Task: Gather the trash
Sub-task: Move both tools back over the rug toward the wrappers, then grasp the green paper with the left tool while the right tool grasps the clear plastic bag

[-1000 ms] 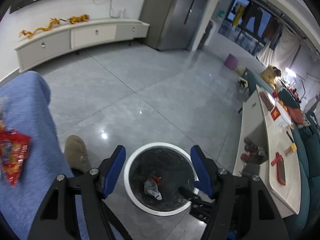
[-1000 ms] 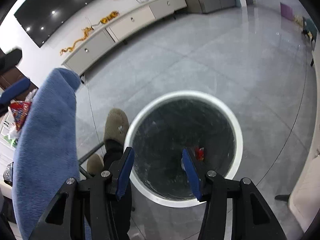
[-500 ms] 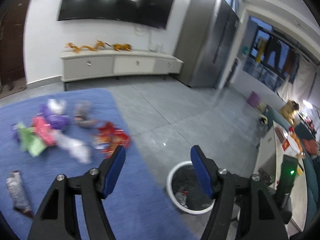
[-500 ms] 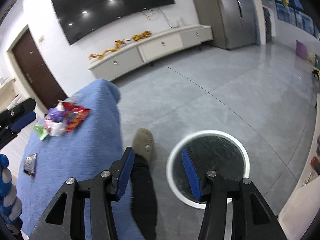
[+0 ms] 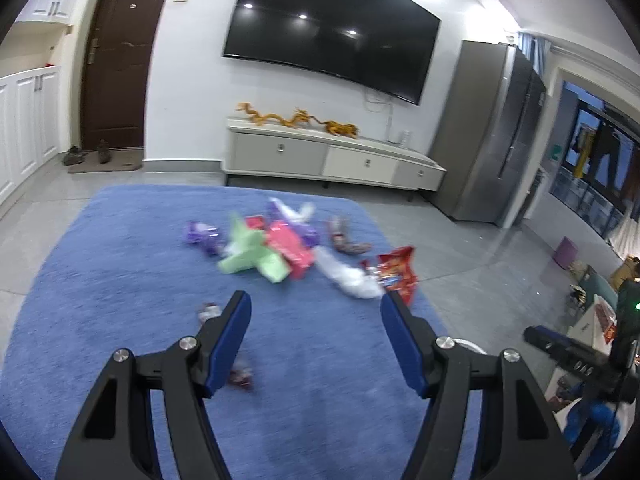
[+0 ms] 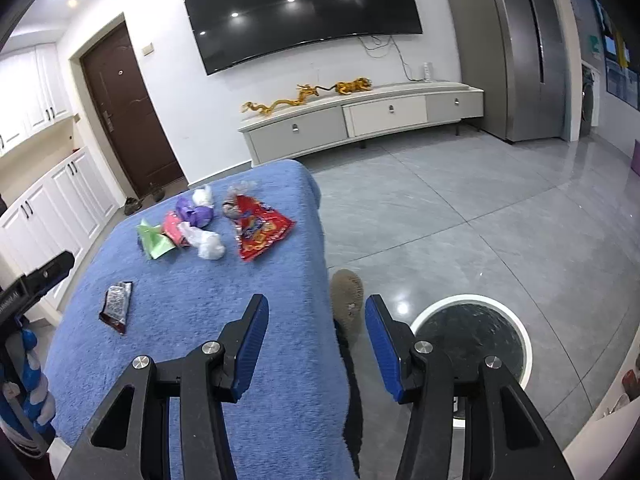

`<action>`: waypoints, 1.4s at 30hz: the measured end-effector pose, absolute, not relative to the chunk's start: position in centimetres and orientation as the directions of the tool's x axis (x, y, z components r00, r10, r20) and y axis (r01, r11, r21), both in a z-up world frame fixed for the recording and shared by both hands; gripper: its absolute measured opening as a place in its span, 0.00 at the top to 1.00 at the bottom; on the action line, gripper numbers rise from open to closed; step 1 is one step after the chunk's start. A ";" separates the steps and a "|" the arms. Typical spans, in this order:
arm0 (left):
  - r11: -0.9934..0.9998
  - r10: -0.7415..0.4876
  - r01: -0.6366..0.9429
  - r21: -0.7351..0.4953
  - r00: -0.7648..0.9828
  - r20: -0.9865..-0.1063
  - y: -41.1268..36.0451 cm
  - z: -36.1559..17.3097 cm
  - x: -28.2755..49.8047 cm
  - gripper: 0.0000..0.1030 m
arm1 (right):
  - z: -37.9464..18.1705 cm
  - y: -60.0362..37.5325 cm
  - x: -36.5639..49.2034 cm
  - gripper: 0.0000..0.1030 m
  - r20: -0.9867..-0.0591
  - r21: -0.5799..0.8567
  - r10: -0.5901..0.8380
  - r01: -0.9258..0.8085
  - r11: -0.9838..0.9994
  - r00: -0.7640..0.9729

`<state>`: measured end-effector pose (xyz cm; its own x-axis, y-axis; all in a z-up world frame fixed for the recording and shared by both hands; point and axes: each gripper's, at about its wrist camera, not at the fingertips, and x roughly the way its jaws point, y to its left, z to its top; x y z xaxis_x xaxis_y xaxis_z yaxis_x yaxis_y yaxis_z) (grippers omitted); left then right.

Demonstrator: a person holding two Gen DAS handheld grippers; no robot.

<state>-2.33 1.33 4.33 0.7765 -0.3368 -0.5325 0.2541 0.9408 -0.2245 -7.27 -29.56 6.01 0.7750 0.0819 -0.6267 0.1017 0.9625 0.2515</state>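
Note:
A blue-covered table point(image 5: 120, 264) holds a pile of trash: a red snack bag point(image 5: 396, 272) point(image 6: 260, 228), a green wrapper point(image 5: 252, 258) point(image 6: 154, 240), a pink wrapper point(image 5: 290, 248), purple wrappers point(image 6: 196, 212) and clear plastic point(image 5: 348, 276) point(image 6: 206, 242). A dark wrapper point(image 6: 116, 306) lies apart, nearer me. The white-rimmed bin point(image 6: 472, 340) stands on the floor to the table's right. My left gripper point(image 5: 316, 298) hovers open over the table's near part, short of the pile. My right gripper point(image 6: 316, 302) is open above the table's right edge. Neither holds anything.
A person's shoe point(image 6: 348, 296) rests between table and bin. A low TV cabinet point(image 5: 332, 156) and wall TV point(image 5: 332, 28) stand behind the table, a brown door point(image 5: 116, 52) at the left, a tall grey fridge point(image 5: 492, 132) at the right. Grey tiled floor point(image 6: 460, 208) lies around.
Both views have swung up and away from the bin's inside toward the table. The trash pile has come into view ahead. Both grippers stayed open and empty.

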 end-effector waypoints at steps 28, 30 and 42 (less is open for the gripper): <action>0.920 -0.381 0.328 -0.215 0.611 -0.694 4.2 1.8 9.9 0.37 | 4.3 -22.8 3.5 0.53 -0.614 0.307 0.348 -0.191 0.932 0.708; 0.918 -0.378 0.340 -0.205 0.592 -0.711 3.4 1.4 11.4 0.37 | 4.0 -22.1 5.0 0.53 -0.617 0.307 0.366 -0.215 0.927 0.697; 0.926 -0.339 0.327 -0.187 0.505 -0.794 1.3 -2.5 18.5 0.54 | 1.0 -18.2 12.1 0.53 -0.662 0.260 0.399 -0.305 0.916 0.634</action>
<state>18.55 1.27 -2.48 0.5053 -0.3388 -0.7936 0.3272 0.9263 -0.1872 12.15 -18.25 1.03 0.6339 0.3994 -0.6623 -0.3054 0.9160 0.2600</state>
